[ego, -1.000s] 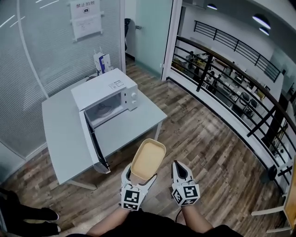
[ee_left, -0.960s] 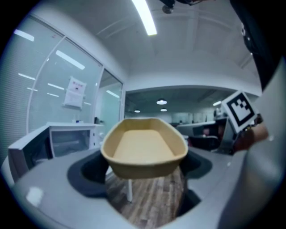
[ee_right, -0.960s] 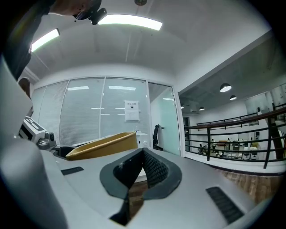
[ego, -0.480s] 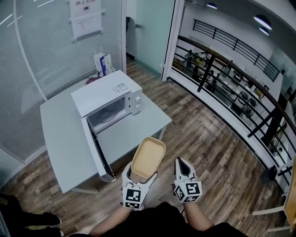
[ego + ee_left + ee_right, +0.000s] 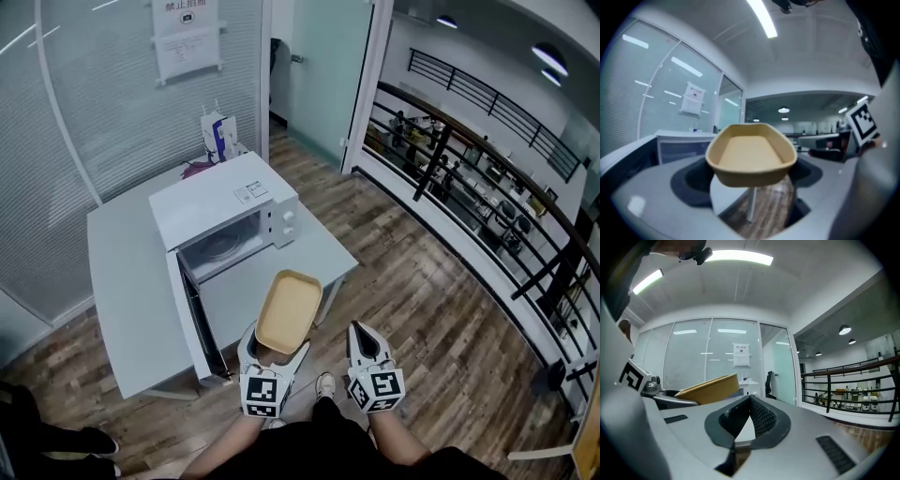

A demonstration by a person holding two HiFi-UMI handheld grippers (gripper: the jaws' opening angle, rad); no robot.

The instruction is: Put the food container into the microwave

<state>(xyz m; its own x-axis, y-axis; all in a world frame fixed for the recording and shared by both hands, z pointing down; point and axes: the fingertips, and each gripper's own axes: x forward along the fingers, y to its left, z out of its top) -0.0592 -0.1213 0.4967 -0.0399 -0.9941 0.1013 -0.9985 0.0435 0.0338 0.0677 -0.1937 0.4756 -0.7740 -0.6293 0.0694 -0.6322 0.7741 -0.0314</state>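
My left claw [image 5: 273,350] is clamped on the near end of the tan container [image 5: 288,310]. In the left gripper view the tub [image 5: 751,152] sits between the two dark pads, level and empty, with its long side pointing away from me. My right claw [image 5: 364,339] rides beside it. Its own view shows the jaw tips pressed together [image 5: 750,401] with nothing between them, so it is shut and idle.

The container hangs in the air by the front edge of the table [image 5: 122,272], just right of the microwave door [image 5: 199,323]. That door stands swung out towards me. It is well short of the microwave [image 5: 225,202], whose cavity is open and shows the round plate [image 5: 222,246] inside.

I judge this to be the carry-in step. The tub is picked up and the door is out of the way, but nothing is in the oven yet.

The next move calls for bringing the left claw forward and to the left. The tub must stay flat, pass clear of the door's edge, and line up squarely with the opening. It then needs to go low enough to get under the top of the cavity before I set it on the plate and let go. The right claw has no job unless the door needs steadying.
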